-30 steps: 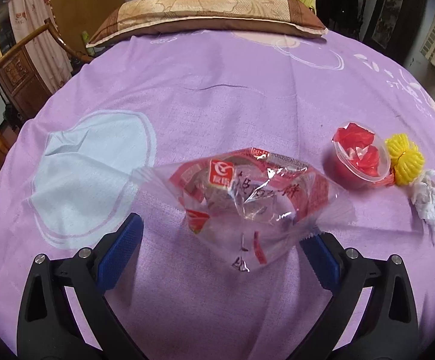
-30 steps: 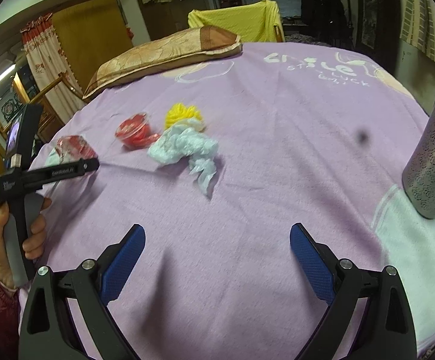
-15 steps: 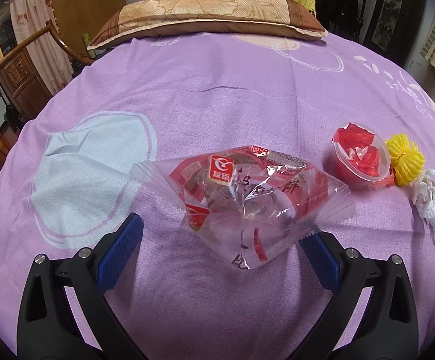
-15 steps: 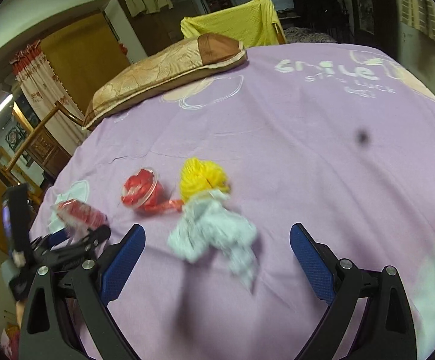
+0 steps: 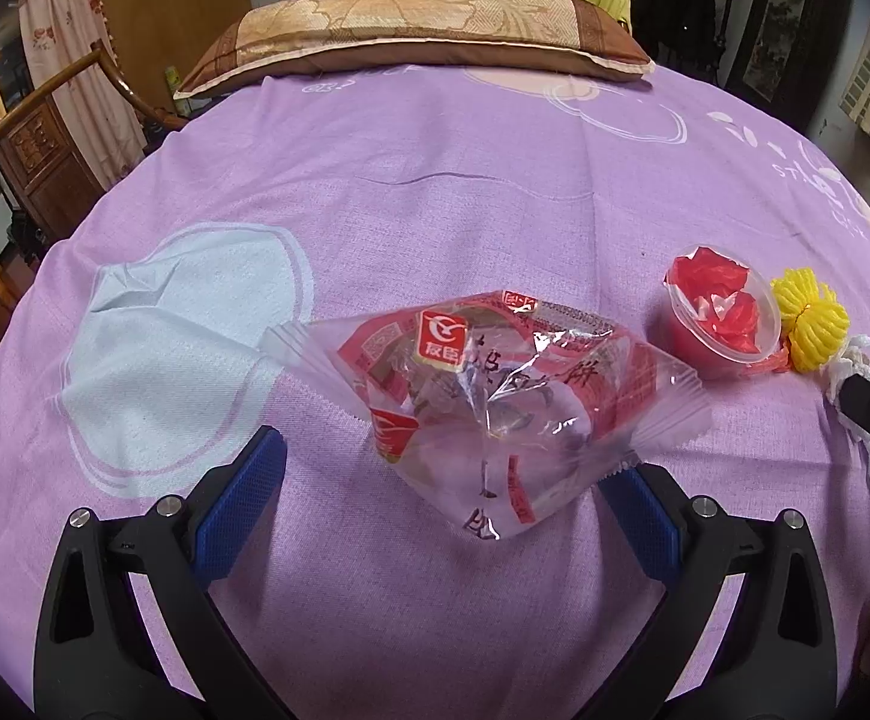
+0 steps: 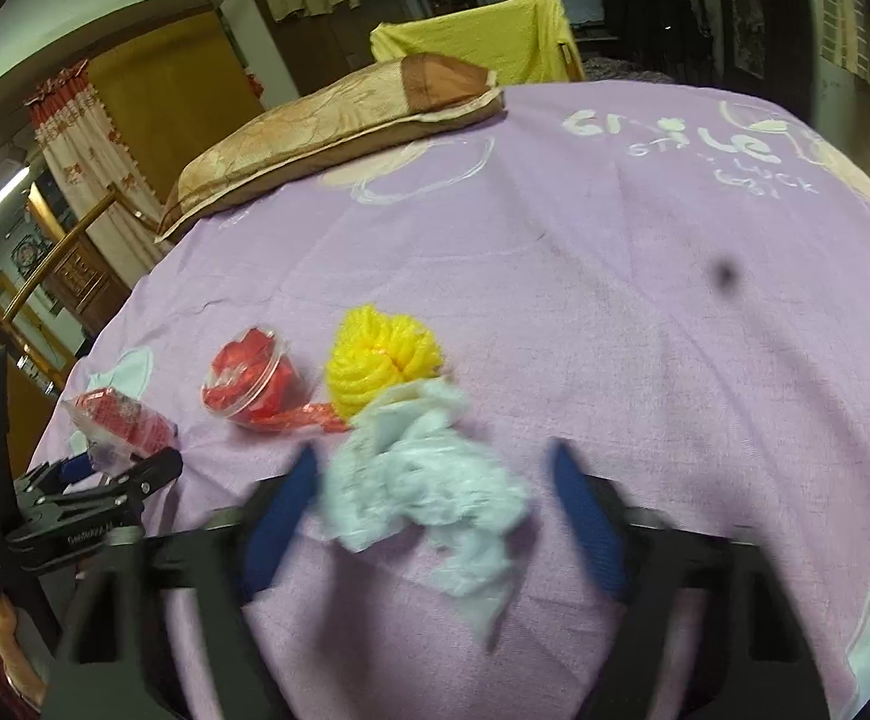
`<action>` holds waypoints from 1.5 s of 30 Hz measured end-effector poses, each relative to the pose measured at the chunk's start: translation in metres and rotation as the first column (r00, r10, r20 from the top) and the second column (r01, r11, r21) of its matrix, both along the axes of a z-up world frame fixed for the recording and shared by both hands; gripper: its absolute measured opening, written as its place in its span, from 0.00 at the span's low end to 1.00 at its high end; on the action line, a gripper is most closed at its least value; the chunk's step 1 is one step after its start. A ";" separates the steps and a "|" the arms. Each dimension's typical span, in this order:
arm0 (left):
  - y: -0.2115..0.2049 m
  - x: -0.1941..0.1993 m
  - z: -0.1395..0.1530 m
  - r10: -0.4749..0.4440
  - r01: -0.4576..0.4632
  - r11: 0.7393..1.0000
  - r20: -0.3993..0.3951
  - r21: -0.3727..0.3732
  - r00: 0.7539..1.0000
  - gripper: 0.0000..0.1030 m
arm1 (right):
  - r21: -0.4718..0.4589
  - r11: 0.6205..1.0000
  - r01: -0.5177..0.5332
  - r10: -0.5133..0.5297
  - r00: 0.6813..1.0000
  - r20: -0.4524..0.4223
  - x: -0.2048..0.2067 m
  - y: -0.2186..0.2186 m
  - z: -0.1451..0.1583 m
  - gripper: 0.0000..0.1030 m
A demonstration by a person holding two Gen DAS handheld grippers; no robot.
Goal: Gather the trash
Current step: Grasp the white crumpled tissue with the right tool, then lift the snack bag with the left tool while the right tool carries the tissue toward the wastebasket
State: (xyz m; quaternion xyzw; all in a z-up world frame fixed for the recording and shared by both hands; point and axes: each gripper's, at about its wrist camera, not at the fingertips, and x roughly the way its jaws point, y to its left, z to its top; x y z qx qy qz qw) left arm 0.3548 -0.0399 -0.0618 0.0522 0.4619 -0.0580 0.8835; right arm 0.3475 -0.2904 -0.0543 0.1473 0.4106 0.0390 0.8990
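A clear and red snack wrapper lies on the purple bedsheet, between the open fingers of my left gripper. To its right sit a red plastic cup, a yellow foam net and a crumpled white tissue. In the right wrist view my right gripper is open, its blurred fingers either side of the white tissue. The yellow net, the red cup and the wrapper lie beyond it to the left.
A brown and gold pillow lies at the far end of the bed. A wooden chair stands off the left edge. The left gripper and the hand holding it show at the left of the right wrist view.
My right gripper has moved forward and down until its fingers straddle the white tissue. My left gripper has barely moved around the wrapper.
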 end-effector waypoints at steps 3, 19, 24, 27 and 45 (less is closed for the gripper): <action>0.003 0.001 0.003 -0.011 0.011 1.000 -0.015 -0.018 1.000 0.95 | 0.030 1.000 -0.007 0.007 1.000 0.002 -0.005 -0.002 0.005 0.30; 0.023 0.003 0.023 -0.003 0.007 0.978 0.018 -0.207 1.000 0.94 | -0.003 0.995 -0.103 0.103 0.995 0.002 -0.065 0.023 0.023 0.35; 0.015 0.008 0.032 -0.017 0.034 0.980 0.091 -0.194 0.996 0.94 | 0.003 0.995 -0.098 0.098 0.995 0.004 -0.067 0.021 0.023 0.36; 0.011 0.022 0.021 -0.007 0.014 0.991 0.054 -0.136 0.999 0.94 | -0.001 0.994 -0.106 0.106 0.994 -0.009 -0.066 0.023 0.020 0.36; 0.026 0.016 0.027 -0.037 0.047 0.968 0.044 -0.248 0.998 0.57 | -0.012 0.994 -0.112 0.112 0.994 -0.017 -0.067 0.026 0.018 0.36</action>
